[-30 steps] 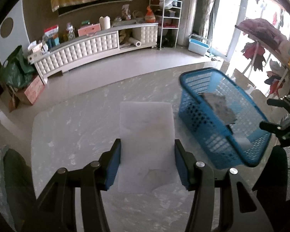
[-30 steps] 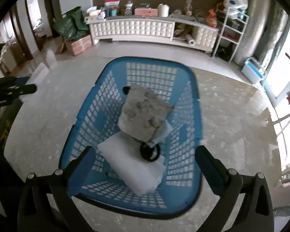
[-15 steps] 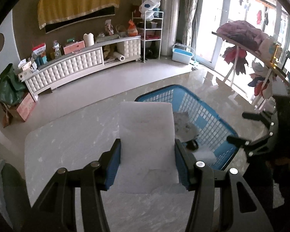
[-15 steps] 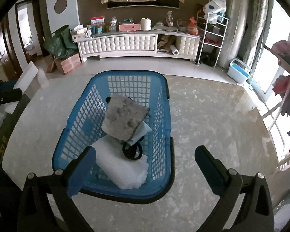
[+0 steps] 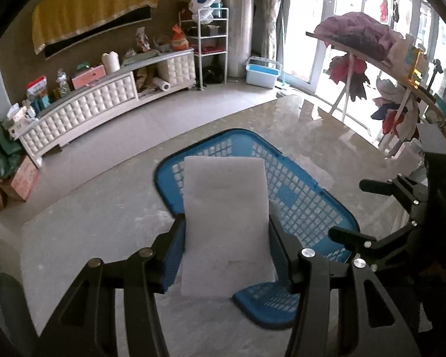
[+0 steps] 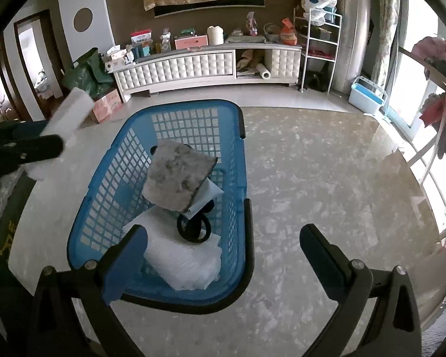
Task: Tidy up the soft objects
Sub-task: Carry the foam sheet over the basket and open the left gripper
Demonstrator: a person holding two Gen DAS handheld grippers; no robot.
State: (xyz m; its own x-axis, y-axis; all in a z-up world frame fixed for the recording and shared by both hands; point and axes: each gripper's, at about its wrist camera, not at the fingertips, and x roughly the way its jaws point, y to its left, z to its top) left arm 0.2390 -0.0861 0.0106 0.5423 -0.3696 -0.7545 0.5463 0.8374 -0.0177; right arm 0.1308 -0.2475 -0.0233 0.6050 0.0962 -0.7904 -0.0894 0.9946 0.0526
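My left gripper [image 5: 226,232] is shut on a white foam pad [image 5: 225,208] and holds it above the near end of the blue plastic basket [image 5: 294,205]. The pad hides most of the basket's inside in the left wrist view. In the right wrist view the basket [image 6: 193,119] holds a grey mottled pad [image 6: 178,175], a white foam sheet [image 6: 181,261] and a black ring-shaped item [image 6: 193,229]. My right gripper [image 6: 223,247] is open and empty, just above the basket's near right rim. The left gripper with its white pad [image 6: 65,119] shows at the left edge.
The basket stands on a grey marbled table [image 6: 312,178]. A long white cabinet [image 6: 205,65] with clutter lines the far wall. A clothes rack [image 5: 371,44] stands by the windows at the right. My right gripper [image 5: 380,211] shows beside the basket in the left wrist view.
My left gripper has carried the white pad rightwards from over bare table to over the basket. My right gripper has drawn back and shifted right, so the basket sits further left.
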